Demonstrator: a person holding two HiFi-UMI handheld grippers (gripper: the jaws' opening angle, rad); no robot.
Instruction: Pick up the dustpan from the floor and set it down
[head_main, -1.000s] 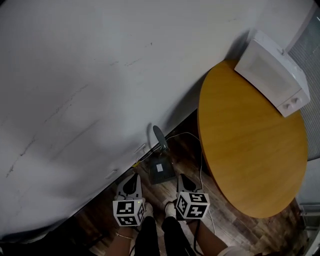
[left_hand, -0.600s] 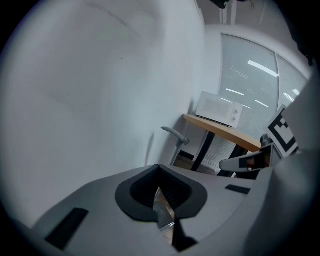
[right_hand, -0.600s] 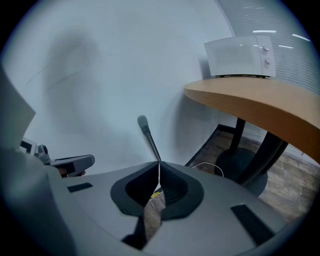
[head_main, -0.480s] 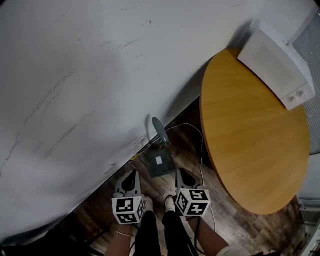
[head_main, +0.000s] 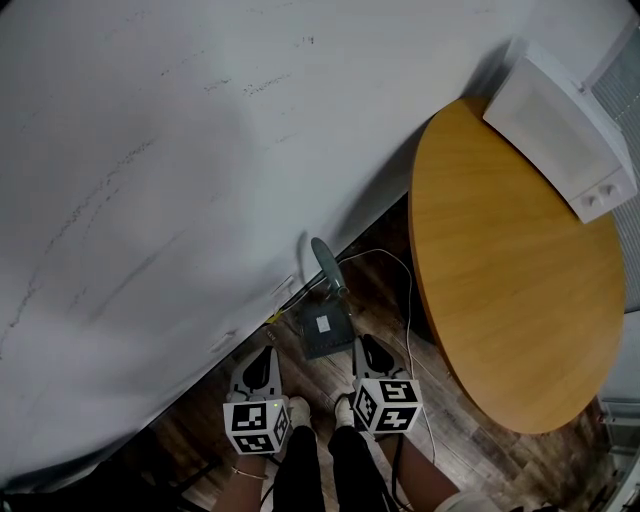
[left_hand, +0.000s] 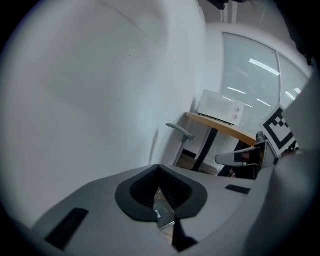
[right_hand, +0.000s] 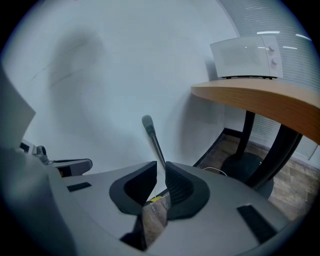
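Dustpan (head_main: 325, 328) on floor (head_main: 385, 295) at wall (head_main: 180, 180), near L gripper (head_main: 265, 354), R gripper (head_main: 365, 344)

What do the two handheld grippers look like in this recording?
Both the left gripper and right gripper have pale grey moulded bodies with black ribbed pads inside the jaws. Each carries a white cube printed with black square markers. The person wears dark trousers.

Dark wood floor (head_main: 480, 455) carries the dustpan (head_main: 325, 328) by the wall (head_main: 150, 200), a white cable (head_main: 407, 310) beside it
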